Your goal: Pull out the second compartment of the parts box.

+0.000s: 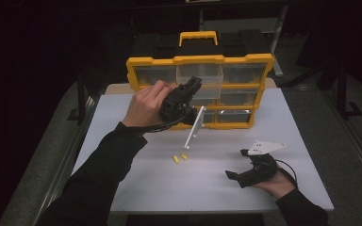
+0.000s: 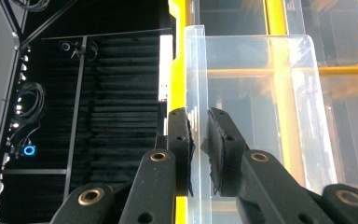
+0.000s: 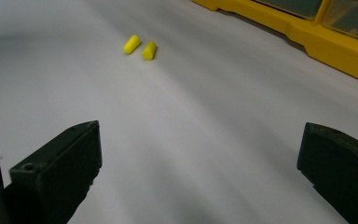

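A yellow organizer case (image 1: 136, 66) stands upright at the back of the white table (image 1: 273, 127), with clear drawers in its front. One clear drawer (image 1: 207, 73) sticks out of the top row. My left gripper (image 1: 195, 84) is shut on that drawer's side wall. In the left gripper view the pads (image 2: 221, 135) clamp the thin clear wall (image 2: 196, 70) next to the yellow frame (image 2: 177, 56). My right gripper (image 1: 235, 163) rests on the table at the front right, open, with nothing between its jaws (image 3: 200, 158). Two small yellow cylinders (image 1: 179, 157) (image 3: 140, 46) lie mid-table.
A black case with a yellow handle (image 1: 198, 36) stands behind the organizer. The organizer's lower edge (image 3: 307, 37) runs across the far right of the right gripper view. Dark floor drops away past the table's left and right edges.
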`<action>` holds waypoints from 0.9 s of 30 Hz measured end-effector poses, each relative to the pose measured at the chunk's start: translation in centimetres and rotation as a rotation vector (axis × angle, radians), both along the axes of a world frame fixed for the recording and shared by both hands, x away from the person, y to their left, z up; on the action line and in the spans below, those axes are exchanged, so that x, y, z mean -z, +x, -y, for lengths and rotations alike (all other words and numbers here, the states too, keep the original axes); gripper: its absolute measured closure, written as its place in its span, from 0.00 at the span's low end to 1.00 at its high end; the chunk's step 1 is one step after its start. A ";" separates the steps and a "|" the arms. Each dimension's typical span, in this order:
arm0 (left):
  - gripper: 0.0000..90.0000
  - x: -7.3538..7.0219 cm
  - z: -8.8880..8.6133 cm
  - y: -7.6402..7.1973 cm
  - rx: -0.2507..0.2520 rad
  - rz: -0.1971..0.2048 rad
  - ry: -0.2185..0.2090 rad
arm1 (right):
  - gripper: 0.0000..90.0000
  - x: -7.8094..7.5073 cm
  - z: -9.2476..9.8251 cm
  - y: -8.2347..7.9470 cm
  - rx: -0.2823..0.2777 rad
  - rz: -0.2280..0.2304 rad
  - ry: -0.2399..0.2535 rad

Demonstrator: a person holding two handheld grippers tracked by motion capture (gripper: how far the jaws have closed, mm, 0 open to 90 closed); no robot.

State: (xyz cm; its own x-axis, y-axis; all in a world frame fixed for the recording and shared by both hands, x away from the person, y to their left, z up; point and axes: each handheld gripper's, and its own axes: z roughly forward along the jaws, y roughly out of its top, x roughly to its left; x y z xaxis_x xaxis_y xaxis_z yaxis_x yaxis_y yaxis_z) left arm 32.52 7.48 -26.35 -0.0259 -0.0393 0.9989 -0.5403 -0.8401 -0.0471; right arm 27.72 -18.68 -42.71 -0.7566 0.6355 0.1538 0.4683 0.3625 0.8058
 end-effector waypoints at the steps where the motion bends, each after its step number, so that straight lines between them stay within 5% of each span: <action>1: 0.89 0.0 0.0 -0.1 0.004 0.003 0.000 | 0.00 0.0 0.0 0.0 -0.001 0.000 0.000; 27: 0.89 0.4 -0.5 -2.1 0.027 0.031 0.010 | 0.00 0.0 0.0 0.0 0.000 0.000 -0.002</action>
State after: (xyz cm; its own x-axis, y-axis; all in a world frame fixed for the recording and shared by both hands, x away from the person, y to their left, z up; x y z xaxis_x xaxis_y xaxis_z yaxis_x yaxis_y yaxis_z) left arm 30.44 7.98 -26.75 -0.0582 -0.0486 0.9971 -0.5608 -0.8248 -0.0729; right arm 27.70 -18.65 -42.72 -0.7566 0.6359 0.1521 0.4681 0.3644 0.8051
